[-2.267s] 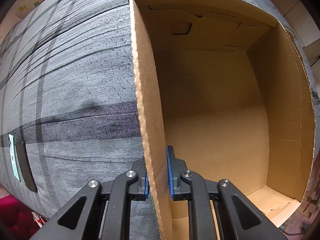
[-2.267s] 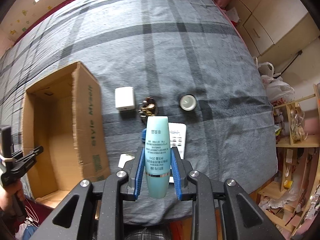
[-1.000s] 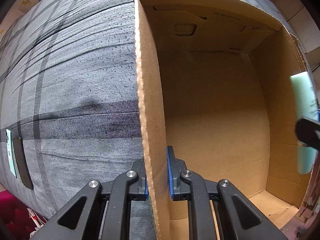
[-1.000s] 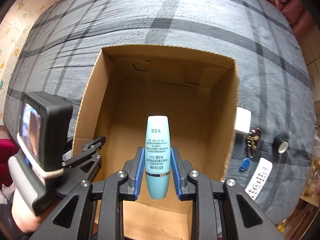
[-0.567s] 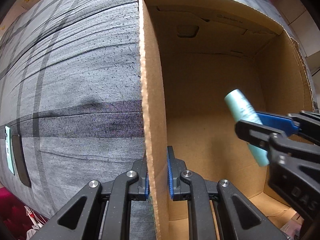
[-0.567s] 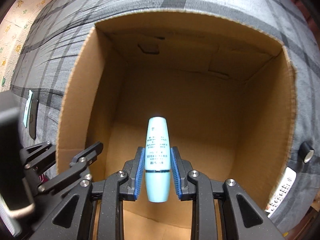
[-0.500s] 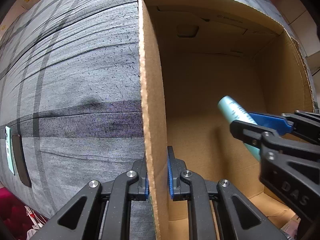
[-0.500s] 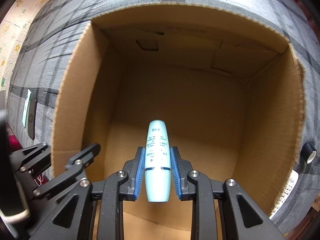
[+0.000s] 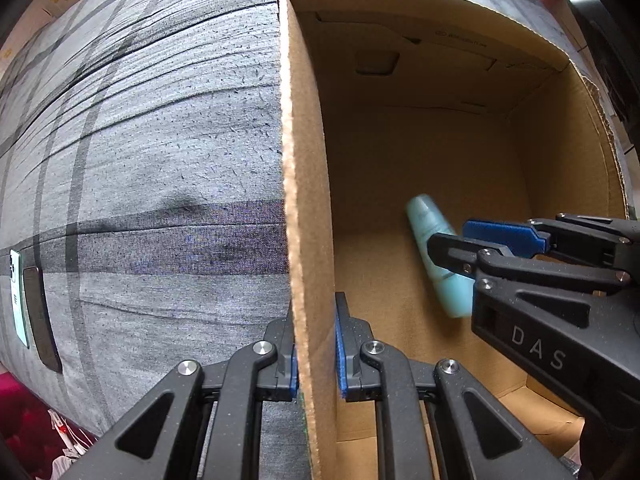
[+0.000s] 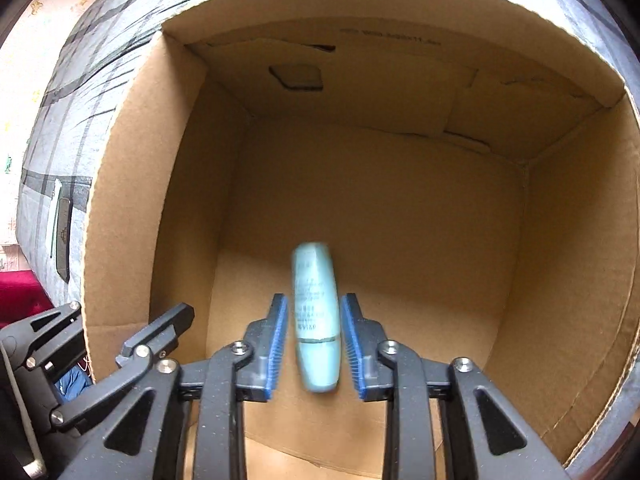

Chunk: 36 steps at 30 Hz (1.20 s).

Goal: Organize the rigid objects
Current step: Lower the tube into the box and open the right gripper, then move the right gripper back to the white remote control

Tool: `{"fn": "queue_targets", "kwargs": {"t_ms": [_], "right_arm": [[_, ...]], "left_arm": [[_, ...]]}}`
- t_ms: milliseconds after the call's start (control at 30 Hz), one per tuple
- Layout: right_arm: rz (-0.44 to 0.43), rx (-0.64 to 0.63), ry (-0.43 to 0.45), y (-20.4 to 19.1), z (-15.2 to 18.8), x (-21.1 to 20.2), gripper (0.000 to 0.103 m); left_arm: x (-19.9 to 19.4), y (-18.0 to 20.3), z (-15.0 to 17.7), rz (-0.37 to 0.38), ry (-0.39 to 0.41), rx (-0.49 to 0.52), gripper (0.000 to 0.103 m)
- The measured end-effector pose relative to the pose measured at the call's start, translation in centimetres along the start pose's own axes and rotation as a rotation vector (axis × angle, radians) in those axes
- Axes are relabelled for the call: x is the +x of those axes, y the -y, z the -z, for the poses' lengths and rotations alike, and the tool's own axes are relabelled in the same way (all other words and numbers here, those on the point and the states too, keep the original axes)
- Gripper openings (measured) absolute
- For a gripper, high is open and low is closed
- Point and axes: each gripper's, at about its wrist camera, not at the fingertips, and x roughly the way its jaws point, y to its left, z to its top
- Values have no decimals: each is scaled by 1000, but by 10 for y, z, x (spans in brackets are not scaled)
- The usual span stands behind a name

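Observation:
An open cardboard box lies on a grey plaid bed. My left gripper is shut on the box's left wall; it also shows at the lower left of the right wrist view. My right gripper is inside the box with its jaws open. A light teal tube is blurred between the blue pads, clear of both, dropping toward the box floor. In the left wrist view the tube is tilted beside the right gripper.
A dark phone with a pale case lies on the grey plaid bedcover left of the box. Red fabric shows below the bed edge. The box interior is bare cardboard.
My right gripper carried the tube from the bed down into the box, then opened; the tube has left the pads and is falling. My left gripper has kept its grip on the box wall.

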Motion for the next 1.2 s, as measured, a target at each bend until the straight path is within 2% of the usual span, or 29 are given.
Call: {"fn": "queue_targets", "kwargs": {"t_ms": [33, 200, 333, 600, 767, 967, 1100, 1200], "right_arm": [[6, 2, 3, 0, -1, -1, 49], [22, 2, 16, 1, -3, -8, 52], [32, -5, 38, -6, 0, -16, 60], [46, -23, 75, -6, 7, -43, 60], [55, -29, 111, -6, 14, -61, 66], [84, -39, 162, -3, 23, -90, 88], [91, -41, 192, -2, 30, -105, 93], [87, -35, 214, 1, 34, -111, 101]], "left_arm": [[0, 0, 0, -2, 0, 1, 14], [-1, 3, -1, -4, -1, 3, 14], [0, 6, -1, -8, -1, 3, 14], [1, 10, 0, -15, 2, 7, 14], [2, 11, 0, -23, 2, 10, 14], [2, 12, 0, -28, 0, 13, 14], [2, 12, 0, -28, 0, 8, 14], [1, 12, 0, -33, 0, 9, 14]]}}
